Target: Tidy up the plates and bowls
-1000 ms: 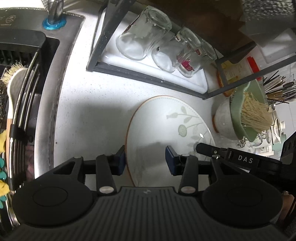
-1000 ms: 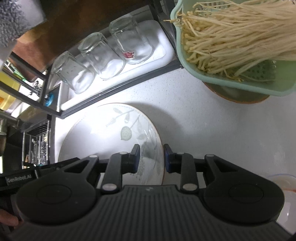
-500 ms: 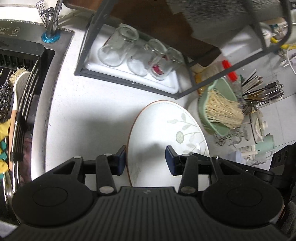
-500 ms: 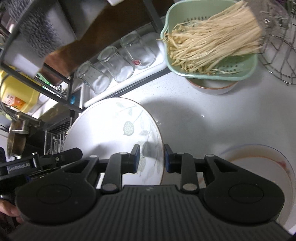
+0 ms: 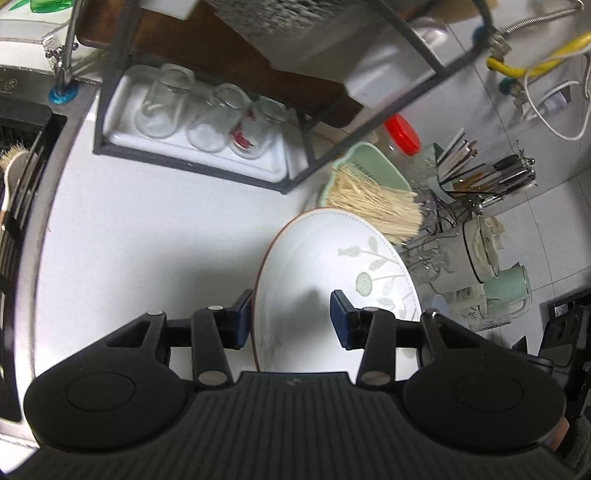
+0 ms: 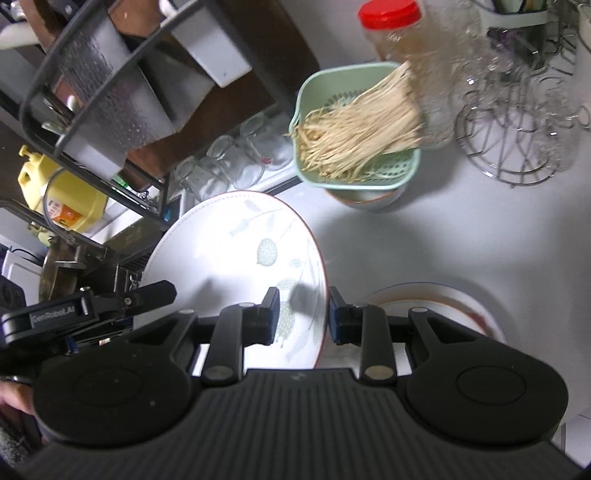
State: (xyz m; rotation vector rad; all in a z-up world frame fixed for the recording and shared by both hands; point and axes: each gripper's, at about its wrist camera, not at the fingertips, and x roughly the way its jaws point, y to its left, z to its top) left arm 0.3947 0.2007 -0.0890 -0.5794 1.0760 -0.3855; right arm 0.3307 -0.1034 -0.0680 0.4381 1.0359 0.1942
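Both jaws straddle opposite edges of the one big leaf-print plate (image 5: 332, 273). On the left gripper (image 5: 291, 319) the left pad sits right at the brown rim and the right pad is over the plate's face with a clear gap, so the jaws are pretty wide. On the right gripper (image 6: 302, 314) the gap is narrower, with the rim between the two pads. Can't honestly tell whether either is actually pinching it; the fisheye makes contact hard to judge.

The plate is tilted, with its left rim toward the sink side and its far rim overlapping the mint green colander (image 6: 354, 122) in the left wrist view.

Counts:
- 1 leaf plate
- 1 second plate (image 6: 454, 302) with reddish smears, flat on the counter (image 5: 155, 221) just right of the right gripper
- 1 bowl (image 6: 364, 197) under the colander, holding up 1 bundle of enoki mushrooms (image 6: 354, 129)
- 3 upside-down glasses (image 5: 210, 118) on the white tray in the black rack
- 1 red-lidded jar (image 6: 395, 29)

Room-wise, there's a wide bare stretch of counter left of the plate, running to the sink edge (image 5: 33, 229). The right side is tighter, with a wire glass stand (image 6: 517, 129) and a cutlery holder (image 5: 480, 166) crowding it.
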